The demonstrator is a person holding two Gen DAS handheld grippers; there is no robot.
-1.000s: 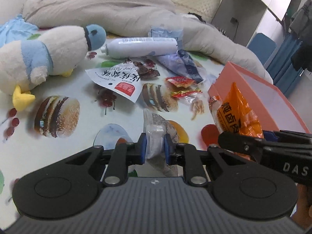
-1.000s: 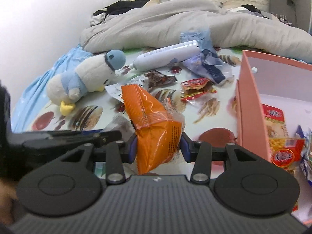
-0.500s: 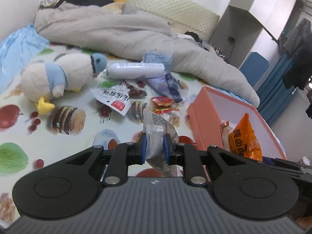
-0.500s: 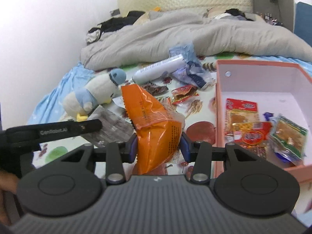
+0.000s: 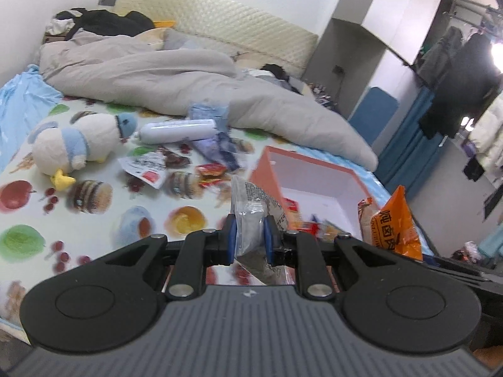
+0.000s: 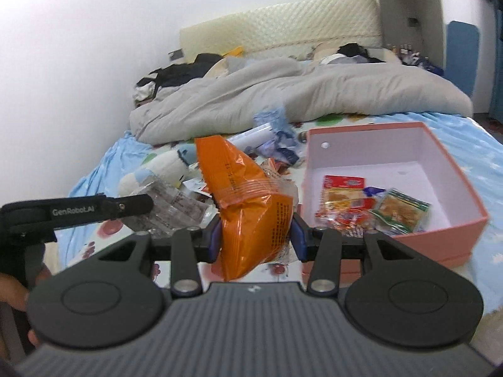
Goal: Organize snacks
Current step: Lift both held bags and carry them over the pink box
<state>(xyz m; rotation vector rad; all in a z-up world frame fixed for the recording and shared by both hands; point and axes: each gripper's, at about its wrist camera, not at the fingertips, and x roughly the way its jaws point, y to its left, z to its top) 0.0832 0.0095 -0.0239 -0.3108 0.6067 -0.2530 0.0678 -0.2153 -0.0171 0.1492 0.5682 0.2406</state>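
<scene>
My left gripper (image 5: 250, 240) is shut on a clear plastic snack packet (image 5: 251, 207), held above the bed near the salmon-pink box (image 5: 264, 169). My right gripper (image 6: 256, 238) is shut on an orange snack bag (image 6: 248, 201), raised left of the same box (image 6: 440, 235). The orange bag (image 5: 393, 223) also shows at the right of the left wrist view, and the clear packet (image 6: 169, 207) at the left of the right wrist view. Several snack packets (image 6: 361, 204) lie inside the box. More snacks (image 5: 210, 172) lie loose on the printed sheet.
A plush penguin (image 5: 78, 147), a white bottle (image 5: 176, 132) and a white pouch (image 5: 144, 169) lie on the fruit-print sheet. A grey duvet (image 5: 163, 75) covers the far half of the bed. A wardrobe and hanging clothes (image 5: 456, 94) stand to the right.
Both grippers rose and pulled back with their packets still gripped. The box's inside has come into view, and the bed looks farther away.
</scene>
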